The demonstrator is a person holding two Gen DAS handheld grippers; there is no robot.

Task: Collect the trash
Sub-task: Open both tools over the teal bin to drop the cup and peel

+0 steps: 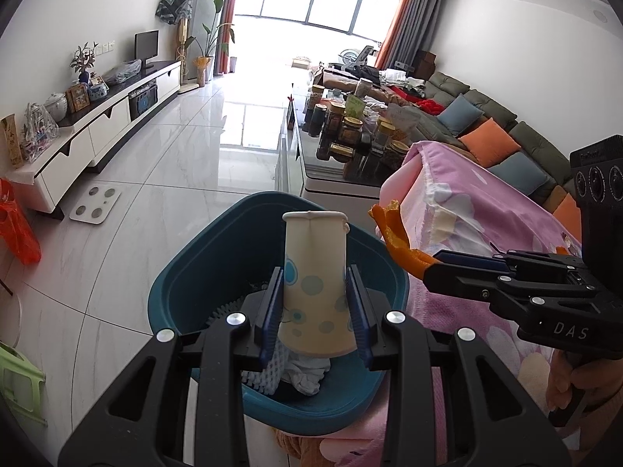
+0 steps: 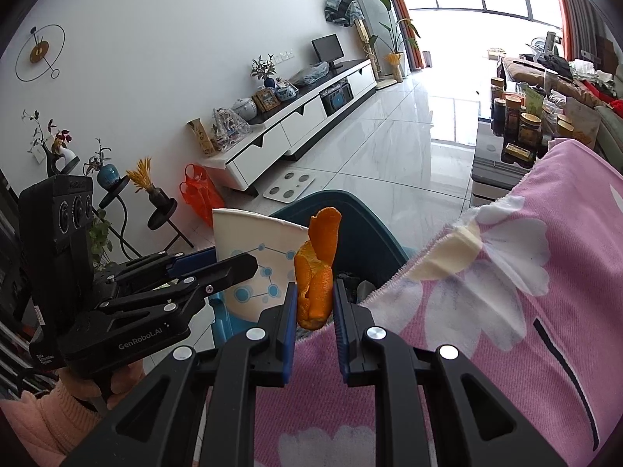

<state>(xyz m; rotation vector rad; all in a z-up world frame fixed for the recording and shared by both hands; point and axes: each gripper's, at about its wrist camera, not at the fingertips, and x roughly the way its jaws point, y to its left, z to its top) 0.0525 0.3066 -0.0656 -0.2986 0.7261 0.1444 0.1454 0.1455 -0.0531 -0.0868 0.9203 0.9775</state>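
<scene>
My left gripper (image 1: 314, 278) is shut on a paper cup (image 1: 313, 288) with blue dots, held upside down right over the teal bin (image 1: 187, 272). White crumpled paper and foam netting (image 1: 272, 366) lie inside the bin. My right gripper (image 2: 314, 292) is shut on a curled orange peel (image 2: 317, 264), just over the edge of the pink flowered cloth (image 2: 506, 311). From the left wrist the right gripper (image 1: 428, 268) and its orange peel (image 1: 389, 229) hang to the right of the bin's rim. In the right wrist view the left gripper (image 2: 237, 262) with its paper cup (image 2: 257, 257) sits to the left, and the teal bin (image 2: 373, 229) behind.
The pink cloth (image 1: 486, 202) covers a surface right of the bin. A glass coffee table (image 1: 335, 171) crowded with jars stands beyond. A white bathroom scale (image 1: 95, 206) and an orange plastic bag (image 1: 15, 229) lie on the tiled floor left. A hand (image 2: 97, 385) holds the left gripper.
</scene>
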